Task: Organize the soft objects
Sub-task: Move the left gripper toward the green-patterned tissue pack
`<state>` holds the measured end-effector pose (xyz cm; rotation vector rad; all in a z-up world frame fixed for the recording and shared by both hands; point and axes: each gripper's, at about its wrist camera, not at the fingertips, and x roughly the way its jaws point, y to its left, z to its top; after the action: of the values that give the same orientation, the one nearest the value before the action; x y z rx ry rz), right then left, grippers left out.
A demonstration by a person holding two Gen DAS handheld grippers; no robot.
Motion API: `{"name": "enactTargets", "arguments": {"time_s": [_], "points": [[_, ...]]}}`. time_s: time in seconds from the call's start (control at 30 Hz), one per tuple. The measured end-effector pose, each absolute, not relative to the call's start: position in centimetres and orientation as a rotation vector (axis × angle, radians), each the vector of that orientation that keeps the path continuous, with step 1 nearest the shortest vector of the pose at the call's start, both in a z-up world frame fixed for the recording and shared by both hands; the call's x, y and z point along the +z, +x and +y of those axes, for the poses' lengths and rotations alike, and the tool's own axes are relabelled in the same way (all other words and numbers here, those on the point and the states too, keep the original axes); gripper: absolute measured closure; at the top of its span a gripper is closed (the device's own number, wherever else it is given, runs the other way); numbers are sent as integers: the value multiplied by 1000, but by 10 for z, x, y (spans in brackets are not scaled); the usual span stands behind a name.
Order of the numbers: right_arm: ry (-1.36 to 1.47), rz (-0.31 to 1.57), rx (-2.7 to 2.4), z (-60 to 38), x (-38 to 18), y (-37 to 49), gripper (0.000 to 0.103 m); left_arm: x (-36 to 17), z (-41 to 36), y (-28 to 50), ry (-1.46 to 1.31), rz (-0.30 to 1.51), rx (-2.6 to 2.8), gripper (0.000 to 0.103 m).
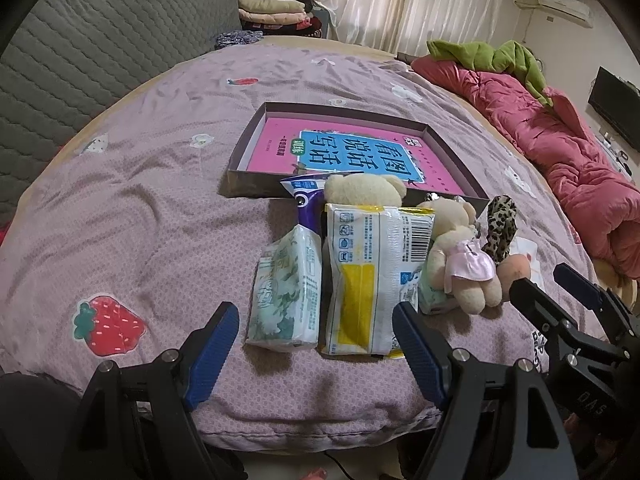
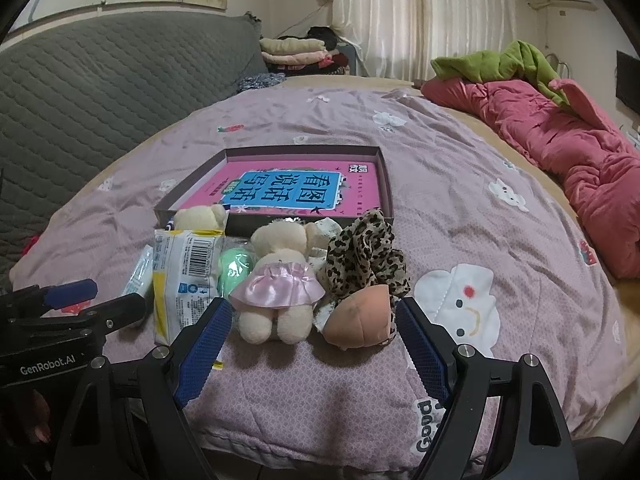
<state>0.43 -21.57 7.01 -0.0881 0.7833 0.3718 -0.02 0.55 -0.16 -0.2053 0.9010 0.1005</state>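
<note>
A shallow dark box [image 1: 236, 152] [image 2: 386, 176] with a pink book inside lies on the purple bedspread. In front of it sit a green tissue pack [image 1: 284, 292], a white and yellow wipes pack [image 1: 368, 276] [image 2: 184, 276], a cream bear in a pink skirt [image 1: 460, 256] [image 2: 280, 280], a second bear [image 1: 364, 188] [image 2: 200, 216], a leopard scrunchie [image 1: 500, 224] [image 2: 364, 256] and a peach plush [image 2: 360, 316]. My left gripper [image 1: 316, 352] is open just before the packs. My right gripper [image 2: 312, 344] is open before the skirted bear and the peach plush.
A grey quilted headboard [image 1: 80, 48] rises at the left. A pink duvet [image 1: 560, 152] with a green cloth lies at the right. Folded clothes [image 2: 296, 52] are stacked at the back. The bed's front edge is right under both grippers.
</note>
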Motion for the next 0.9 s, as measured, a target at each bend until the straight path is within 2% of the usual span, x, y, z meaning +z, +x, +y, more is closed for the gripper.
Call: {"name": "enactTargets", "arguments": {"time_s": [0.27, 0.9], "points": [[-67, 794, 362, -219, 69, 7, 18, -1, 17, -1, -204, 872, 132, 24], [-2, 824, 294, -242, 63, 18, 18, -25, 24, 14, -161, 1005, 184, 24]]}}
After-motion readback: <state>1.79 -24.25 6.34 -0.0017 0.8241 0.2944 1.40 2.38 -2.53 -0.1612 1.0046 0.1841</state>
